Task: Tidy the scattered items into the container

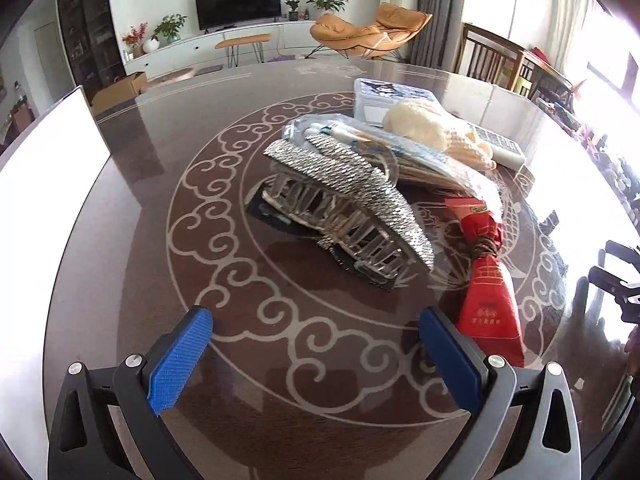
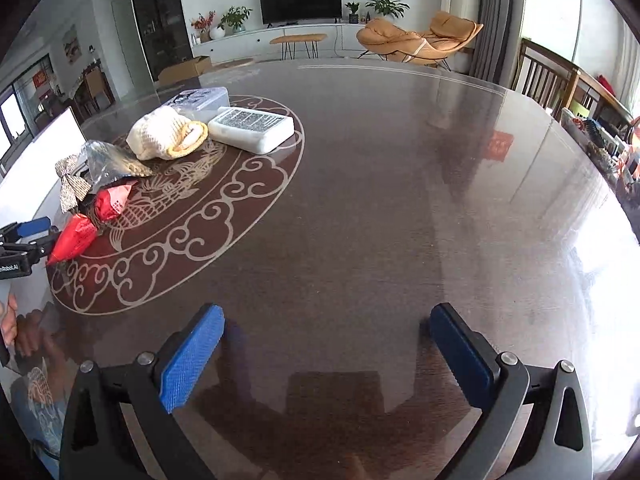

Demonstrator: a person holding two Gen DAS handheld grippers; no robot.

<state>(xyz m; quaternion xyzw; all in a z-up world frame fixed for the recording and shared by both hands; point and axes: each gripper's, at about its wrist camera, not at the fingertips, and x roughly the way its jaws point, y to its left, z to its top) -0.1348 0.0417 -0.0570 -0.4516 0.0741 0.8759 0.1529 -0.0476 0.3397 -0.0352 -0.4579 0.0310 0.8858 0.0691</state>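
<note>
Two open tools (image 1: pixel 316 328) (image 2: pixel 326 330), red printed packet (image 1: pixel 486 280), writing unreadable

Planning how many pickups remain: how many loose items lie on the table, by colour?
Silver: 1, sparkly hair clip
Clear: 1, cotton swab bag
Red: 1, twisted packet
Cream: 1, knitted piece
White: 1, flat pack
Total: 5

no legible text anywhere
</note>
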